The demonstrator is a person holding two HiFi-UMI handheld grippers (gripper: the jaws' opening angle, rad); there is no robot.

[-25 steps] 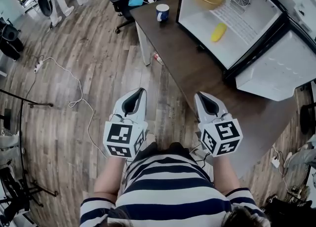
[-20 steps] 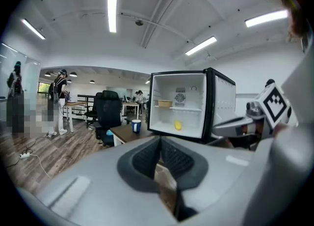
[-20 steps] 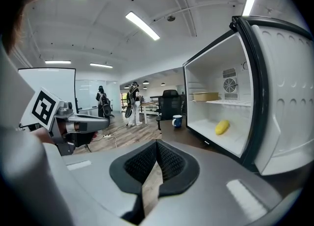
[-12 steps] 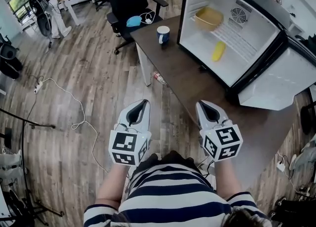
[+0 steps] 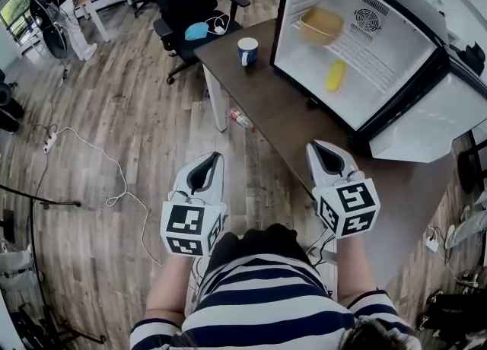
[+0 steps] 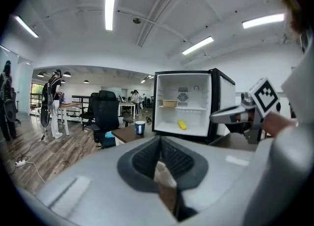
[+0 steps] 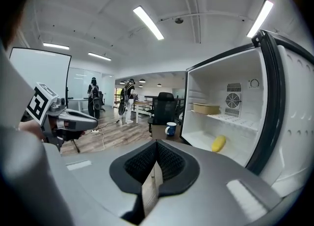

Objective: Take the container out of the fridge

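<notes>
A tan container sits on the upper shelf of an open white mini fridge, also seen as the container in the right gripper view and the container in the left gripper view. A yellow item lies on the fridge floor below it. My left gripper hangs over the wood floor, shut and holding nothing. My right gripper is over the near part of the brown table, shut and holding nothing. Both are well short of the fridge.
A blue and white mug stands on the table left of the fridge. The fridge door swings open at the right. A black office chair, a floor cable and a bottle under the table lie to the left.
The person has stepped nearer the table, carrying both grippers forward; the right one now reaches over the table edge. Both jaws stay shut.
</notes>
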